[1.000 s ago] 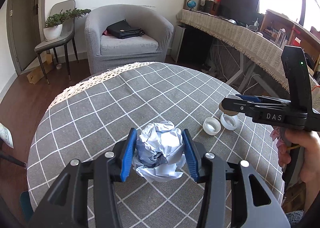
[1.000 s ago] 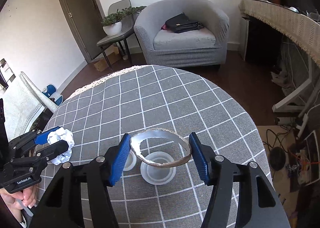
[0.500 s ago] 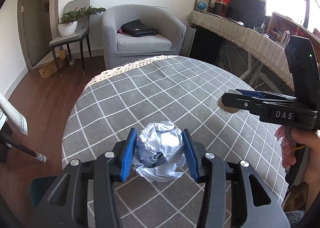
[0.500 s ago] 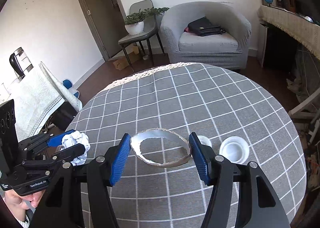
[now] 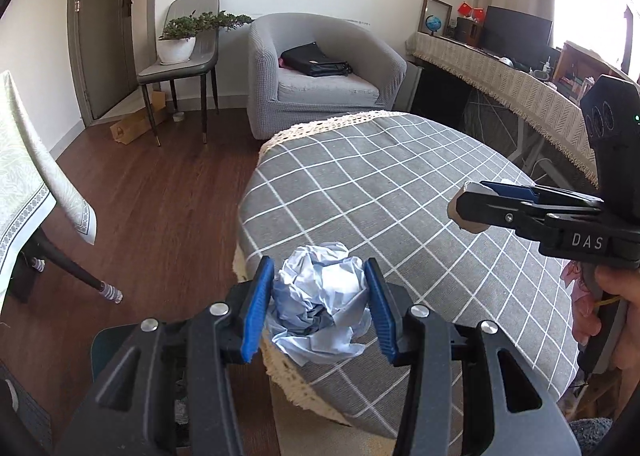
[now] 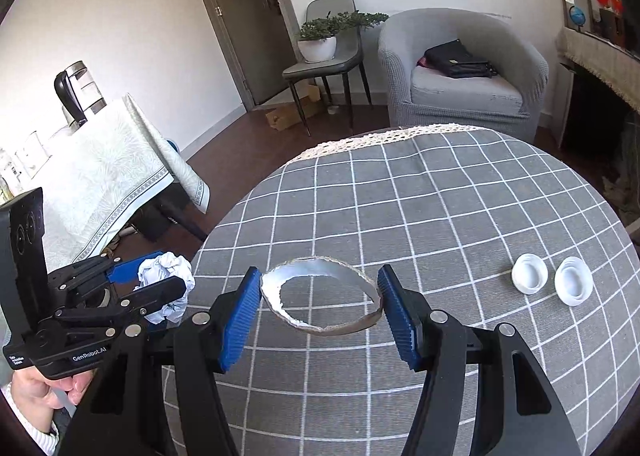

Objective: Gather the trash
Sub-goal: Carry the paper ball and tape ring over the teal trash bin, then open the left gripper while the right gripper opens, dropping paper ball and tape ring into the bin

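Here the left gripper (image 5: 320, 302) is squeezed shut on a crumpled paper ball (image 5: 322, 306) — the white ball sits right between the two blue pads, and both pads press on its sides. The ball hangs just over the near edge of the round table (image 5: 360, 183), where the lace trim of the gray checked cloth shows below it. From the right wrist view, the same ball (image 6: 166, 286) peeks out from the left gripper at the left edge of the table, off to the left of the right gripper.

The right gripper (image 6: 320, 304) is clamped on a thin silver ring (image 6: 320, 302) with a torn, rough edge. The ring is pinched between the blue pads and is bent into an oval, held up above the cloth. You can see the checked squares through its hole.

Two white caps (image 6: 552, 284) lie on the table to the right of the right gripper, side by side and near each other — well apart from the ring and the ball.

A gray armchair (image 6: 460, 75) with a black bag (image 6: 456, 59) on it stands behind the table.
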{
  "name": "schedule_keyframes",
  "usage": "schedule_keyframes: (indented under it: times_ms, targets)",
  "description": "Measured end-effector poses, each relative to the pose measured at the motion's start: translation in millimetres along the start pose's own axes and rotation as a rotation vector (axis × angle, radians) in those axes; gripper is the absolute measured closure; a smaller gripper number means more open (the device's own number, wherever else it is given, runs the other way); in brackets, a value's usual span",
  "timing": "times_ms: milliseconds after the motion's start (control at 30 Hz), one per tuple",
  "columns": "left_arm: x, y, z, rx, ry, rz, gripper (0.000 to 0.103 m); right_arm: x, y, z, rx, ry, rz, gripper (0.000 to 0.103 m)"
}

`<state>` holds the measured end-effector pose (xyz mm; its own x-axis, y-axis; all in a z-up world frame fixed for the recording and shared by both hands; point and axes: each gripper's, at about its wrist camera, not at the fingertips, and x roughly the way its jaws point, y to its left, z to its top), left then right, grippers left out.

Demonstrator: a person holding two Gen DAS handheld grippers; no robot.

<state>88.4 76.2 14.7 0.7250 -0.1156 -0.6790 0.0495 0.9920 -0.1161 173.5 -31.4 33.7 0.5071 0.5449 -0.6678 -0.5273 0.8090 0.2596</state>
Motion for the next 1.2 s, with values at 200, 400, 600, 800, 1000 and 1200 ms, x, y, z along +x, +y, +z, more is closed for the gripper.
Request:
schedule_keyframes:
  times_ms: [200, 400, 600, 800, 1000, 1200]
  targets:
    - [-10.9, 32.5, -12.0, -0.031, -0.002, 0.040, 0.054, 10.6, 36.3, 2.0, -0.030, 0.000, 0.043, 0.042]
    - [-15.6, 69.8, -24.8, -0.065, 0.013, 0.090, 0.054, 26.2, 74.2, 8.4, -0.072, 0.009, 0.091, 0.042]
    - [-11.6, 115.7, -39.8, -0.120, 0.049, 0.146, 0.054, 50.9, 112.5, 12.5, -0.116, 0.037, 0.150, 0.042]
    - [-3.8, 156.5, -57.4, -0.176, 0.114, 0.196, 0.054, 75.9, 148.1, 14.3, -0.162, 0.069, 0.188, 0.042]
    - [4.4, 186.7, -77.2, -0.214, 0.193, 0.232, 0.054, 101.4, 179.3, 11.9, -0.197, 0.107, 0.215, 0.042]
    - [21.7, 209.4, -106.7, -0.240, 0.295, 0.241, 0.054, 129.2, 203.3, 7.4, -0.206, 0.150, 0.237, 0.042]
